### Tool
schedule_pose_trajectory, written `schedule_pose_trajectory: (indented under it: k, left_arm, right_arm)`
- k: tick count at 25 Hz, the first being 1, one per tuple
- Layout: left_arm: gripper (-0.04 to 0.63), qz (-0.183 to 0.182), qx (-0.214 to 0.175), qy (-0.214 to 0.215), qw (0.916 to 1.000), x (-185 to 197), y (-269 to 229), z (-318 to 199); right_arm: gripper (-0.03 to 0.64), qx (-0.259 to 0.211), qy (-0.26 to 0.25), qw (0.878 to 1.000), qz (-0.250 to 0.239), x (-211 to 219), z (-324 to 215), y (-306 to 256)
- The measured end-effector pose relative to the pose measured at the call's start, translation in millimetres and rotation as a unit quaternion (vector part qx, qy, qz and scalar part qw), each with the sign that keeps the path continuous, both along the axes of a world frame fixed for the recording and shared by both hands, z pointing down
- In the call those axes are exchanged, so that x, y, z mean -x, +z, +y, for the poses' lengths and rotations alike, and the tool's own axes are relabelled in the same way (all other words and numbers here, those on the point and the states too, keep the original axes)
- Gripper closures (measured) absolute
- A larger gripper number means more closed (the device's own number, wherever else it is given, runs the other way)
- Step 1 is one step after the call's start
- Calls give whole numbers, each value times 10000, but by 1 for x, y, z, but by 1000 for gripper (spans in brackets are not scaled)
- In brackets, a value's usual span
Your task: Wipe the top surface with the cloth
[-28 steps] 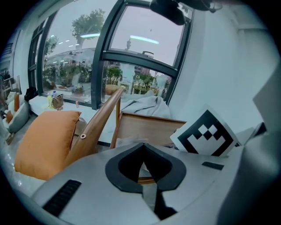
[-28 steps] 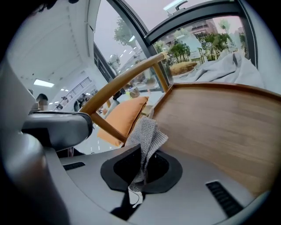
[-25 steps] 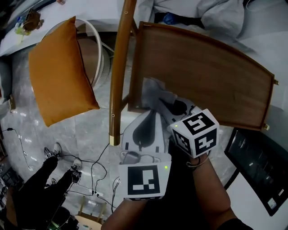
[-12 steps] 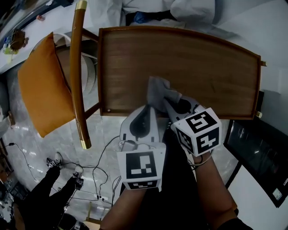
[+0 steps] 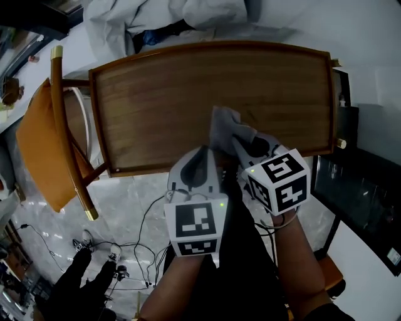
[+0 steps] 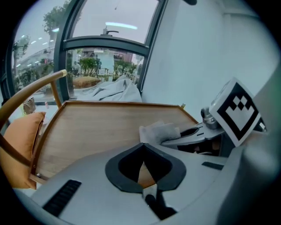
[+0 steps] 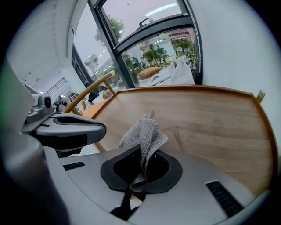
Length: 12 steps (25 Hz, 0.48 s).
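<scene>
- In the middle of the head view, the wooden table top (image 5: 163, 94) runs from 9 to 3 o'clock, with a raised rim all round. The grey cloth (image 5: 224, 125) sits just off centre toward 1 o'clock, over the near half of the wood.
- Same view: the right gripper (image 5: 241, 143) noses into the cloth from 5 o'clock. Its tips are buried under the folds, so you can't really read the grip from up here. The left gripper (image 5: 203, 153) is just beside it at 6 o'clock, tip at the table's near rim. Both forearms get cut off by the bottom edge.
- Also there: a chair (image 5: 62, 119) with an orange cushion (image 5: 34, 150) crosses the table's corner at 9 o'clock, cables (image 5: 144, 232) lie at 7, and white fabric (image 5: 169, 19) is at 12.
- Left gripper view: the left gripper (image 6: 143, 145) has its jaws pressed together at the tips with nothing in them. Only wood shows through the gap behind.
- The cloth (image 6: 158, 132) is at 1 o'clock, sticking out of the right gripper (image 6: 186, 134), which comes in from 3 o'clock. The head view doesn't show the window (image 6: 105, 57) that sits at 12 here.
- Right gripper view: this is the one that shows the grip. The right gripper (image 7: 141, 151) has its jaws clamped on the cloth (image 7: 145, 134). The lower end is pinched and the rest stands up crumpled over the table top (image 7: 210, 118). I can't tell whether it touches the wood.
- The left gripper (image 7: 99, 127) is side-on at 9 o'clock, so its jaws don't read from this angle.
</scene>
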<state>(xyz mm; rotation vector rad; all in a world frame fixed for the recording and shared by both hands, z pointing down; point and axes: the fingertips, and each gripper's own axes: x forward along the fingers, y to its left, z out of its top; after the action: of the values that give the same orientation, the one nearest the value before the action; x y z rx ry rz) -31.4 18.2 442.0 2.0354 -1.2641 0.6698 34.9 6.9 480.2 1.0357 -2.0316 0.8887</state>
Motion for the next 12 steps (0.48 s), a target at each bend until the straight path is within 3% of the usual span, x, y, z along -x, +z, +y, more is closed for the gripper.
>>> schedule_pose_trajectory:
  k: [12]
  left_arm:
    - [584, -10, 12, 400, 9992, -75, 3, -7]
  right_arm:
    - [589, -41, 411, 9989, 203, -87, 4, -4]
